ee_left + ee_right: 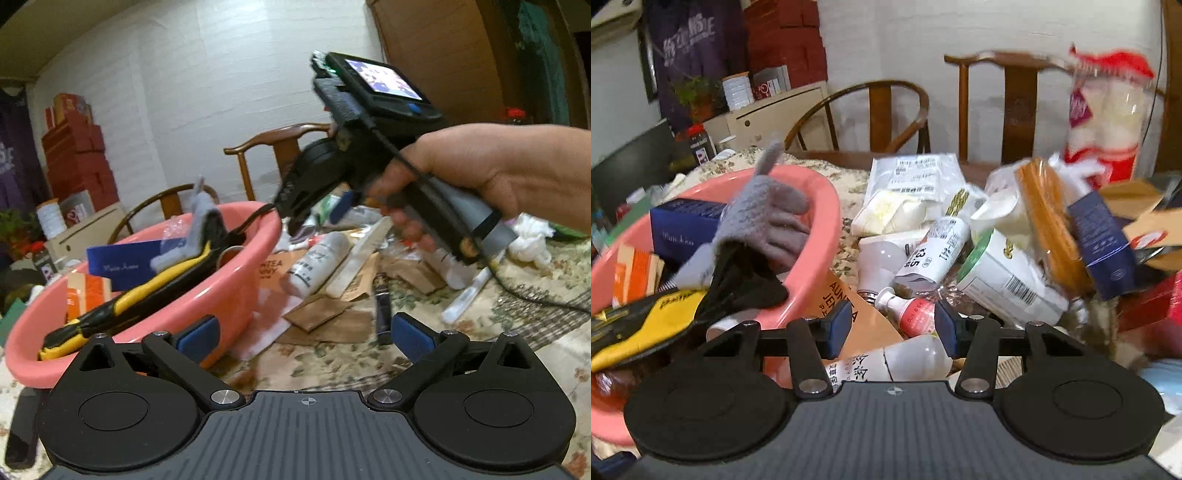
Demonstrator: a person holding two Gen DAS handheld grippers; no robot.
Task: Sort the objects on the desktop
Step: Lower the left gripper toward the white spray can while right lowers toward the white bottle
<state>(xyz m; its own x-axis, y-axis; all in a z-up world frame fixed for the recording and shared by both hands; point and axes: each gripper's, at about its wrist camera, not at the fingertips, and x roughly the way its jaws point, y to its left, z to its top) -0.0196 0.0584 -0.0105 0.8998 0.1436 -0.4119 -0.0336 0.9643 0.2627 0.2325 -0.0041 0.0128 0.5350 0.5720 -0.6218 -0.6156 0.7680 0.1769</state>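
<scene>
A pink basin (236, 291) stands on the table at left and holds a grey glove (201, 225), a blue box (129, 264), an orange box (86, 293) and a black and yellow pouch (122, 310). My left gripper (304, 338) is open and empty, low beside the basin. My right gripper (317, 214) hovers past the basin's far rim, held by a hand. In the right wrist view the right gripper (892, 326) is open and empty above a small red and white bottle (910, 310) and a white bottle (905, 360). The basin (822, 254) is at its left.
The floral tablecloth (517, 314) is littered with brown paper bags (325, 314), a white bottle (317, 264), a black tube (383, 306) and white tissue (532, 240). The right wrist view shows a heap of packets, a yoghurt tub (1004, 280), a blue box (1102, 247) and wooden chairs (886, 114).
</scene>
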